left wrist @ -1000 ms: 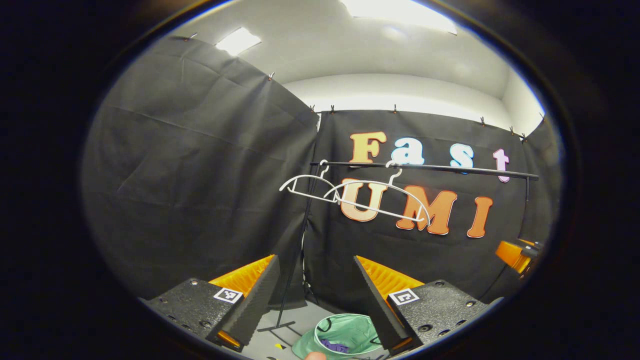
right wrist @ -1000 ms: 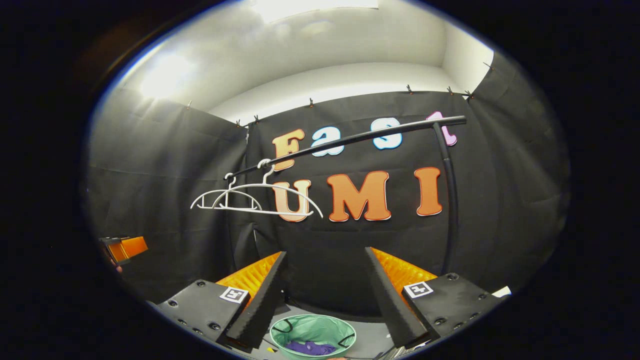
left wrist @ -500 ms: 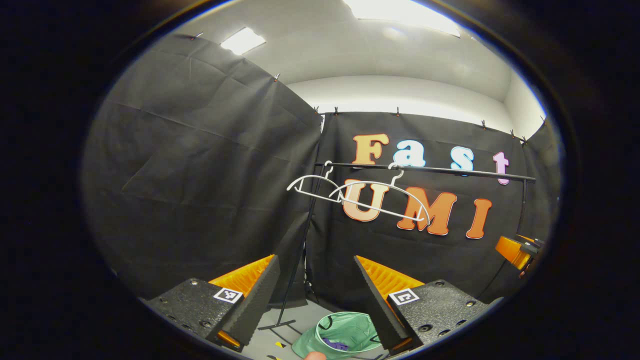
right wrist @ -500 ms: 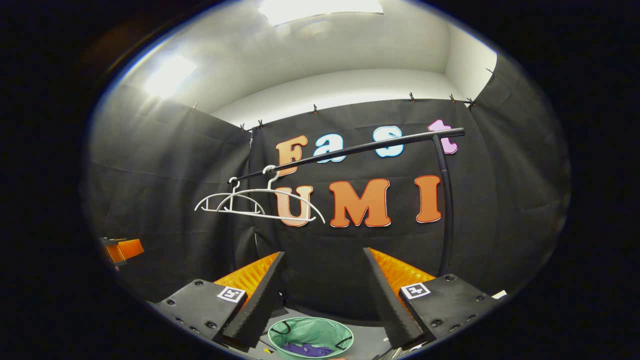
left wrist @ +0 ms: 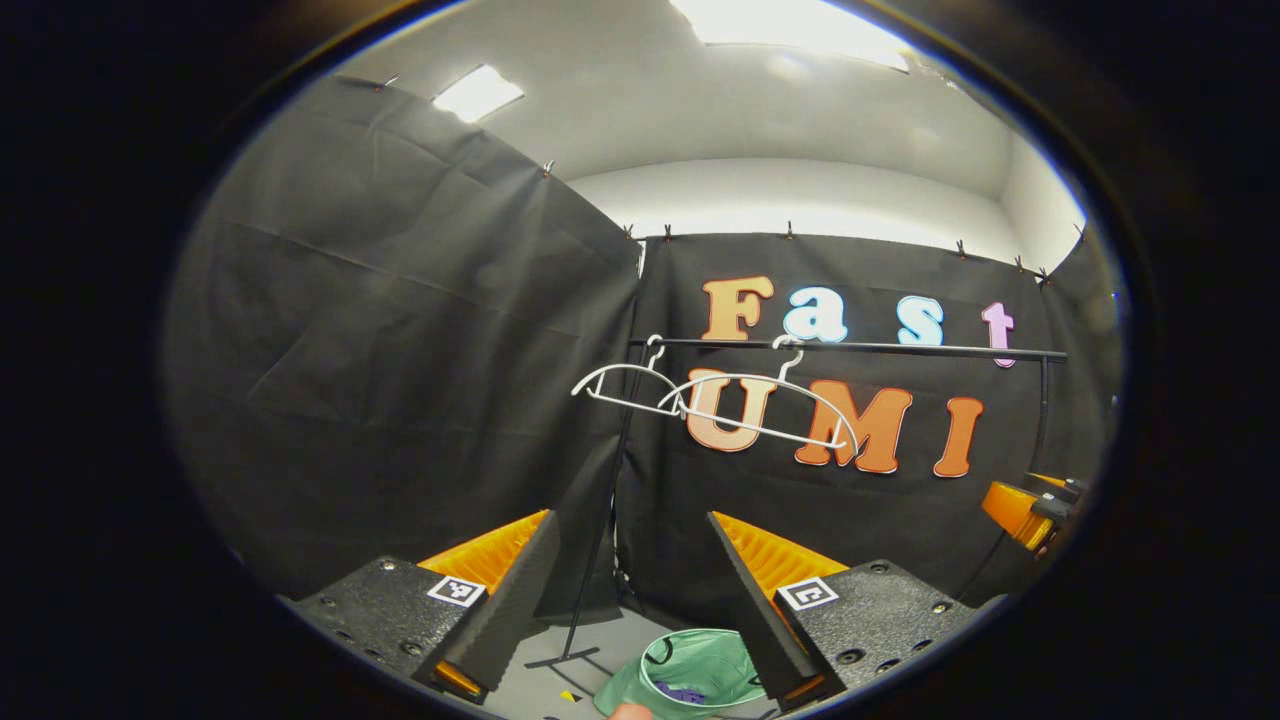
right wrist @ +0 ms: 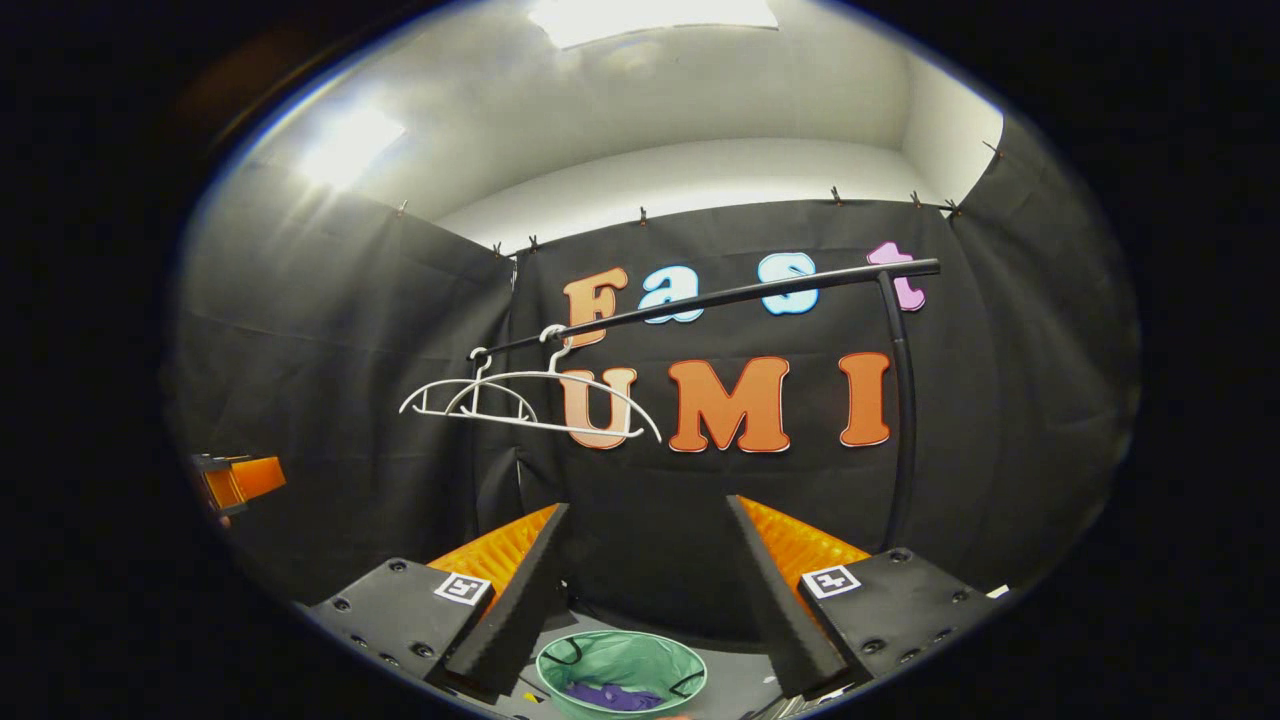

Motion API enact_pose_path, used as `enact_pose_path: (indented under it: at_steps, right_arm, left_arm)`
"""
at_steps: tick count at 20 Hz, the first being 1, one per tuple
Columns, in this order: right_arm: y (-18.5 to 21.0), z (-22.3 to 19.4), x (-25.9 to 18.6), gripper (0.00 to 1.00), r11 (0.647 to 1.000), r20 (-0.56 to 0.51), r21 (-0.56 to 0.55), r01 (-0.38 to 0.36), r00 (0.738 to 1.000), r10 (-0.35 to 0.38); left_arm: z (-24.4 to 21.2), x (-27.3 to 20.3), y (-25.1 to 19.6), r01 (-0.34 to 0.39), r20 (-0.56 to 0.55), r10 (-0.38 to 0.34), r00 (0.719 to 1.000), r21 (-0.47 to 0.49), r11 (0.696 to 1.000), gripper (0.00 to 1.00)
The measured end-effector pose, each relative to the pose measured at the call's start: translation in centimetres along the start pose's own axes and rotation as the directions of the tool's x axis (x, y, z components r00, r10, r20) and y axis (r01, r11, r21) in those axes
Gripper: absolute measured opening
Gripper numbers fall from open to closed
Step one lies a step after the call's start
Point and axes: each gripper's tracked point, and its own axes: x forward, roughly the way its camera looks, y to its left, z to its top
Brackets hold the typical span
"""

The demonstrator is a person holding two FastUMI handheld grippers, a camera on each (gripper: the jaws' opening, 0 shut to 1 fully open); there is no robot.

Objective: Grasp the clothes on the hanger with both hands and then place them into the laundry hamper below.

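1. Since a second ago the rail and hangers have slid slightly lower in both views, so both grippers have tipped up a touch; the hamper has shifted a little toward the right finger in the left gripper view.
2. Left gripper view: the left gripper [left wrist: 632, 540] is released, its fingers spread wide with nothing between them. Two white hangers [left wrist: 760, 408] hang bare on the black rail [left wrist: 900, 348], side by side near its left end. Low between the fingers, the green laundry hamper [left wrist: 700, 672] stands on the grey floor [left wrist: 600, 640] below the rail, with the purple clothes [left wrist: 684, 692] lying inside it. At the right edge sits the right gripper [left wrist: 1020, 505], too small to judge there.
3. Right gripper view: the right gripper [right wrist: 648, 530] is likewise released and empty. The hangers [right wrist: 540, 400] hang on the rail [right wrist: 740, 293]; the hamper [right wrist: 620, 668] sits between the fingers, the clothes [right wrist: 610, 695] in its bottom. The left gripper [right wrist: 238, 480] shows at the left edge.
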Motion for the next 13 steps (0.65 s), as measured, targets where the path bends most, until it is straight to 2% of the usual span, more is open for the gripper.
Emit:
enact_pose_path:
  at_steps: [3, 6, 8, 9, 10, 13]
  right_arm:
    - [0.1, -0.6, -0.2, 1.00, 1.000, -0.017, 0.003, -0.018, 1.000, 0.018]
    - [-0.4, -0.2, -0.5, 0.94, 1.000, -0.011, -0.010, -0.010, 1.000, 0.010]
    - [-0.8, -0.2, -0.7, 1.00, 1.000, -0.008, -0.007, -0.002, 1.000, 0.002]
    - [-0.8, -0.2, -0.9, 0.98, 1.000, -0.009, -0.004, 0.001, 1.000, -0.001]
    - [-0.9, -0.3, -1.2, 0.96, 1.000, -0.008, -0.004, 0.004, 1.000, -0.004]
    - [-1.2, -0.3, -1.7, 0.94, 1.000, -0.006, -0.016, 0.020, 1.000, -0.020]
  left_arm:
    - [-0.1, -0.3, 0.2, -0.010, 0.003, 0.010, 1.000, 0.000, 1.000, 0.86]
    - [-0.1, -0.4, 0.2, -0.009, -0.006, 0.009, 1.000, -0.003, 1.000, 0.86]
    - [0.0, -0.2, -0.1, 0.002, -0.003, -0.002, 1.000, 0.004, 1.000, 0.86]
    - [0.0, 0.0, -0.3, 0.009, -0.003, -0.009, 1.000, 0.012, 1.000, 0.86]
    - [-0.1, 0.2, -0.5, 0.014, -0.006, -0.014, 1.000, 0.019, 1.000, 0.92]
    - [0.0, 0.2, -1.3, 0.040, -0.005, -0.040, 0.999, 0.024, 0.999, 0.92]
